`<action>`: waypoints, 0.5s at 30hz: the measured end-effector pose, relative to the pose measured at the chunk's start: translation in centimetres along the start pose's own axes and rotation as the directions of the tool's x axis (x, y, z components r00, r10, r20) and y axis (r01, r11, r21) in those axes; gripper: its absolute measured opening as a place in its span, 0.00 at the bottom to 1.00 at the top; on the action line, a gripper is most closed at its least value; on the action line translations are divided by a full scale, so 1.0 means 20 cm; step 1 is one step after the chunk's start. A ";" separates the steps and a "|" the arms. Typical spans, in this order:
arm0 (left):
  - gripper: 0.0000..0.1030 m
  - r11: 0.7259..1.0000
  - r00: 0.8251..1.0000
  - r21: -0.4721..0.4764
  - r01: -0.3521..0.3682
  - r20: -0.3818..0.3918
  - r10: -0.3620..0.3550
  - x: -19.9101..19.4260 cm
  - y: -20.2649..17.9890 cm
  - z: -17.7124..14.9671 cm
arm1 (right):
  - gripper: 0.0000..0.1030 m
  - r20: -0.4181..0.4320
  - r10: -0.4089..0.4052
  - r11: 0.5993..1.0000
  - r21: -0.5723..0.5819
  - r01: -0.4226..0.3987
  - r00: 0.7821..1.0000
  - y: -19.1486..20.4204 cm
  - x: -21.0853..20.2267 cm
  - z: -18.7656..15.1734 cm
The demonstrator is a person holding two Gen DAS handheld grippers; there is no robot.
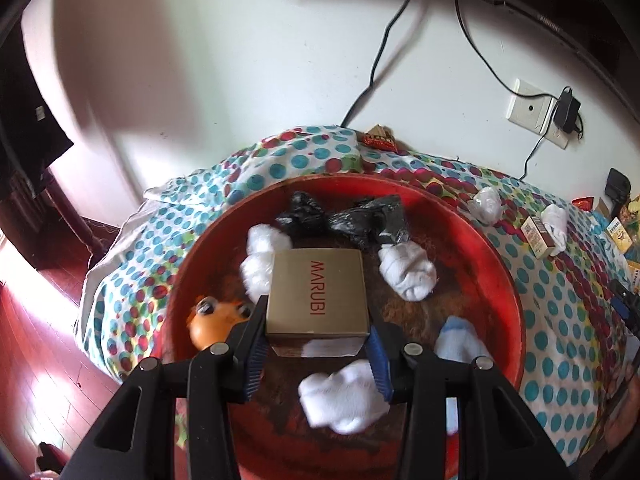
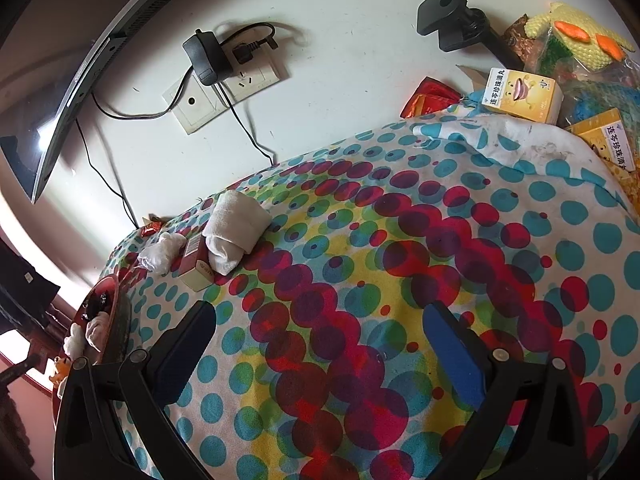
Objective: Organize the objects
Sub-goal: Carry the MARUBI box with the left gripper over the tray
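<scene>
My left gripper [image 1: 316, 340] is shut on a gold MARUBI box [image 1: 318, 296] and holds it above the red basin [image 1: 508, 280]. In the basin lie several white sock bundles [image 1: 406, 274], black plastic bags [image 1: 368, 220] and an orange toy [image 1: 214, 320]. My right gripper [image 2: 320, 344] is open and empty above the dotted cloth [image 2: 400, 240]. Beyond it on the cloth lie a rolled white towel [image 2: 234, 232], a small dark red box [image 2: 196, 266] and a crumpled white bundle [image 2: 160, 254].
Yellow medicine boxes [image 2: 520, 96], snack bags and a knitted toy [image 2: 580, 36] sit at the far right. A wall socket with a charger [image 2: 208, 60] and cables is behind. A monitor edge [image 2: 72, 96] hangs at left. The basin also shows at the left edge [image 2: 116, 320].
</scene>
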State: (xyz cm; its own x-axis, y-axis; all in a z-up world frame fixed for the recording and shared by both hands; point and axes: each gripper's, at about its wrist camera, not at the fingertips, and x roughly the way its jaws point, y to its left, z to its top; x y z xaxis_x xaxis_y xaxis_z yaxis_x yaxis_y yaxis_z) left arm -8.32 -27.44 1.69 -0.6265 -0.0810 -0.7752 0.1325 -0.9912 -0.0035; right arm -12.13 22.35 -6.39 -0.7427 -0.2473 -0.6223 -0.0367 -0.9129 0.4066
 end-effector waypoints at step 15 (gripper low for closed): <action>0.43 0.992 0.982 -0.085 -0.090 -0.172 0.075 0.49 -0.10 0.18 | 1.00 0.001 -0.006 1.000 -0.003 0.006 1.000 0.00 0.00 0.00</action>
State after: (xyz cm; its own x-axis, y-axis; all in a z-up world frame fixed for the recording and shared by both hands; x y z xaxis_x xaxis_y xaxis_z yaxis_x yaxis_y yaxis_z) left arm -17.48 -26.71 -3.64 -0.4736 -0.1356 -0.8702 0.2534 -0.9673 0.0128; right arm -12.09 22.44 -6.41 -0.7431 -0.2414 -0.6241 -0.0394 -0.9153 0.4009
